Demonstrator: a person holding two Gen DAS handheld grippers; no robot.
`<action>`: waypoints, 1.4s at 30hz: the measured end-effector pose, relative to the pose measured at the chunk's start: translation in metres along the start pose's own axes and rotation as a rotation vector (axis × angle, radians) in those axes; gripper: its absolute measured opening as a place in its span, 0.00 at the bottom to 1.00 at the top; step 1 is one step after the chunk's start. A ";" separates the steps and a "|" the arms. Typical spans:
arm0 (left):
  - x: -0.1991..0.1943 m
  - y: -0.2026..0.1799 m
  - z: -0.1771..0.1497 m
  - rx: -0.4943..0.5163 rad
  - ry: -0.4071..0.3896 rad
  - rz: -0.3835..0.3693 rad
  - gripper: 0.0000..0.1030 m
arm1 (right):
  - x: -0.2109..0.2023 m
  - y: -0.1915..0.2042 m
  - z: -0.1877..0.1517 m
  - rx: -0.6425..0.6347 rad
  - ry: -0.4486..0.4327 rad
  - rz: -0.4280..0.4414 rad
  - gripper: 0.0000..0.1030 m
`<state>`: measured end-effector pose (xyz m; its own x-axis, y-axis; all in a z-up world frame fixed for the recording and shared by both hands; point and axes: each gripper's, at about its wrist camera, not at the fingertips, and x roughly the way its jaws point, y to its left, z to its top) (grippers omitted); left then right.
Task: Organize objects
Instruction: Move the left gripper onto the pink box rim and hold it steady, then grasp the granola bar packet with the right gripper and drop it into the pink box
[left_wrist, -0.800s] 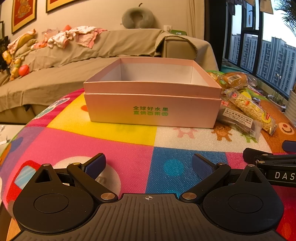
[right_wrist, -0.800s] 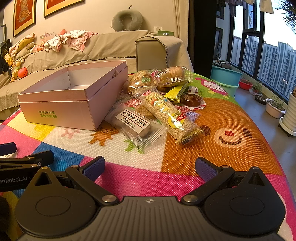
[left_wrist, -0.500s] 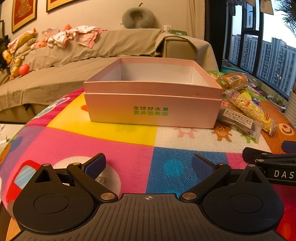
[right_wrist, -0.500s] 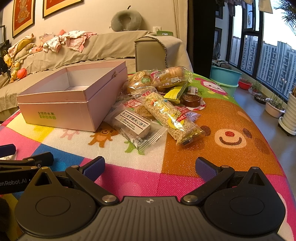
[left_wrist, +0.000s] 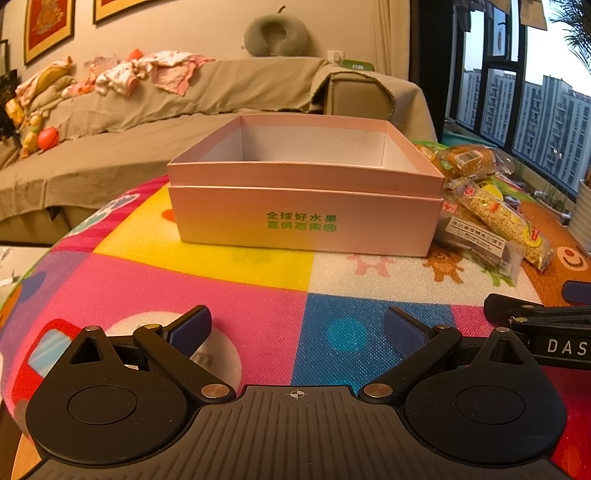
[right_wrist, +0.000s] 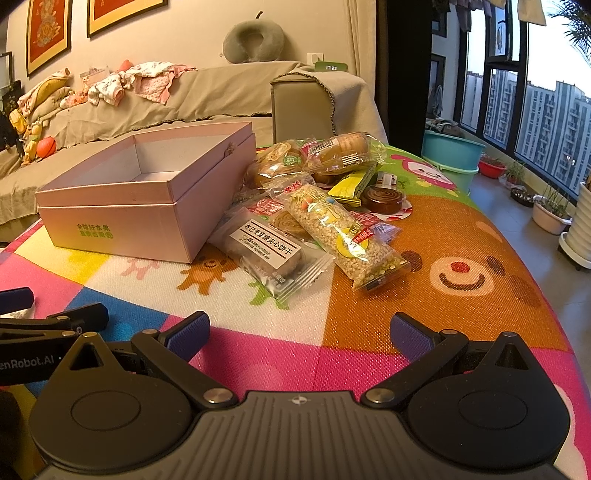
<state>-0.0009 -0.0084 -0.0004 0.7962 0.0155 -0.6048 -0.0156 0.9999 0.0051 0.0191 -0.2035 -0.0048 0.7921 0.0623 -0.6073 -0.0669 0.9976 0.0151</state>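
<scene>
An open, empty pink box (left_wrist: 303, 218) with green print stands on the colourful play mat (left_wrist: 207, 273); it also shows in the right wrist view (right_wrist: 122, 225). A pile of wrapped snacks lies right of it: a clear biscuit pack with a white label (right_wrist: 273, 251), a long grain bar (right_wrist: 343, 236), bread rolls (right_wrist: 340, 151), a yellow packet (right_wrist: 351, 184) and a round brown cake (right_wrist: 382, 199). My left gripper (left_wrist: 297, 326) is open and empty, low over the mat before the box. My right gripper (right_wrist: 299, 332) is open and empty before the snacks.
A covered sofa (left_wrist: 147, 140) with clothes and toys runs behind the mat. Teal basins (right_wrist: 452, 155) and plant pots (right_wrist: 550, 214) stand on the floor by the windows at right. The mat drops off at its right edge (right_wrist: 524, 258).
The right wrist view has shifted slightly, with the box and snacks now a little further left. The left gripper has stayed still.
</scene>
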 end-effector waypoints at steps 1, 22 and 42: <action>0.000 -0.001 0.001 -0.001 0.000 0.001 0.99 | 0.000 -0.001 0.000 0.003 0.002 -0.003 1.00; -0.010 0.041 0.049 0.030 -0.006 -0.085 0.98 | 0.009 0.005 0.026 -0.023 0.211 0.010 1.00; 0.091 0.119 0.115 -0.102 0.070 -0.118 0.50 | -0.005 -0.008 0.043 0.006 0.001 0.007 1.00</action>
<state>0.1392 0.1127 0.0373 0.7524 -0.1063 -0.6501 0.0116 0.9889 -0.1483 0.0417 -0.2101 0.0319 0.7911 0.0697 -0.6077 -0.0692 0.9973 0.0243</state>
